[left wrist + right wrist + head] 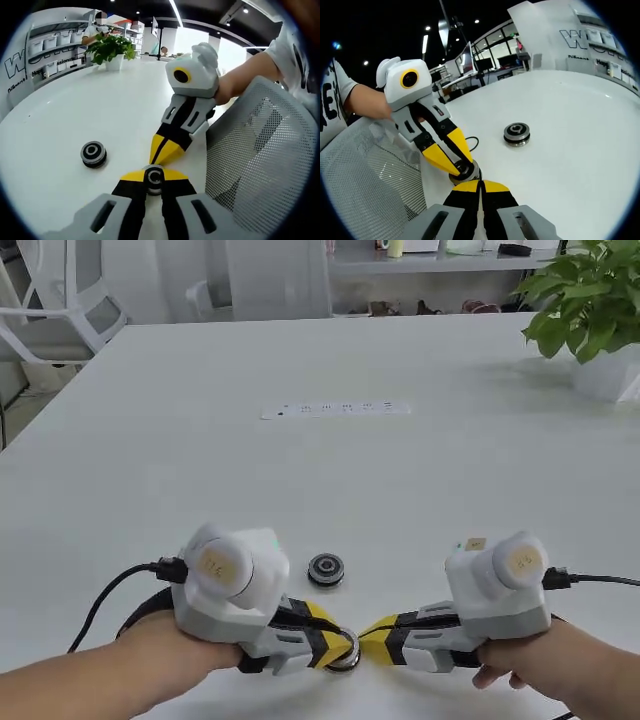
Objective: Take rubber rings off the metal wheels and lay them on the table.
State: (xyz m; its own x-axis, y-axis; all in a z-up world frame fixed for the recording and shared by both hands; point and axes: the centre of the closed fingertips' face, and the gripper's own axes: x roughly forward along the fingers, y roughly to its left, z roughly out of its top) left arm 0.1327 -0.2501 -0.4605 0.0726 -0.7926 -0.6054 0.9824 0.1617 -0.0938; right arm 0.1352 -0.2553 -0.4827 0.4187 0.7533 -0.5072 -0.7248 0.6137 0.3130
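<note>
- Your left gripper is sitting nearest you. Its yellow-tipped jaws are clamping a metal wheel, the held wheel, with one jaw on either side of it, low at the white table. Whether it is resting on the surface cannot be told.
- Your right gripper is pointing at the held wheel from the opposite side. Its jaws are lying together and their tips are touching the wheel's near edge. Whether they are nipping any rubber cannot be told.
- Your left hand and right hand are gripping the grey gripper bodies, one on each side of the held wheel.
- A second wheel is lying flat on the table just beyond the held wheel, apart from both grippers. It is wearing a black rubber ring around its rim.
- A white power strip is lying well beyond the held wheel, out in the middle of the table.
- A potted plant is standing far beyond the held wheel, off to your right.
- A mesh chair is showing on your side of the held wheel, close to the table edge.
</note>
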